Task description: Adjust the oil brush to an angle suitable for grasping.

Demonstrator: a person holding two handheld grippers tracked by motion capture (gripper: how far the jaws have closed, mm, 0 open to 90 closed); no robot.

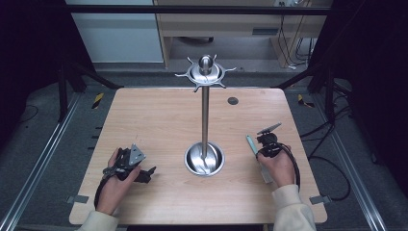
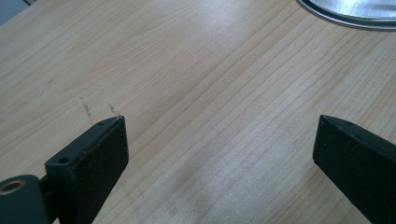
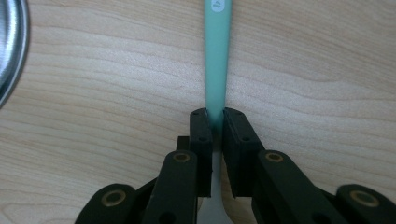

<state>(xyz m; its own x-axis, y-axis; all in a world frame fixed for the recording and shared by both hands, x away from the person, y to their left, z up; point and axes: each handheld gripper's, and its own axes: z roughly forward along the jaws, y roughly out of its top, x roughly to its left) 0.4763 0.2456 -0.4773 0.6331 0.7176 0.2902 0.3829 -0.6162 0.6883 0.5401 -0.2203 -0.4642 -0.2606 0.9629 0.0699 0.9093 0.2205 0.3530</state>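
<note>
A utensil with a mint-green handle [image 3: 218,56] and a metal end lies flat on the wooden table [image 1: 159,125], to the right of a tall steel stand [image 1: 205,110]. My right gripper [image 3: 215,116] is shut on the green handle where it meets the metal; from above it sits at the table's right [image 1: 258,153], with the utensil [image 1: 251,143] pointing away. The stand has a round dish base [image 1: 204,159] and a ring of hooks [image 1: 206,71] on top. Resting at the left, my left gripper [image 1: 146,174] is open over bare wood [image 2: 219,126].
A small dark round hole [image 1: 233,100] marks the table's far right. The stand's base rim shows at the upper right of the left gripper view [image 2: 355,11] and at the left edge of the right gripper view [image 3: 11,51]. Dark frame posts flank the table.
</note>
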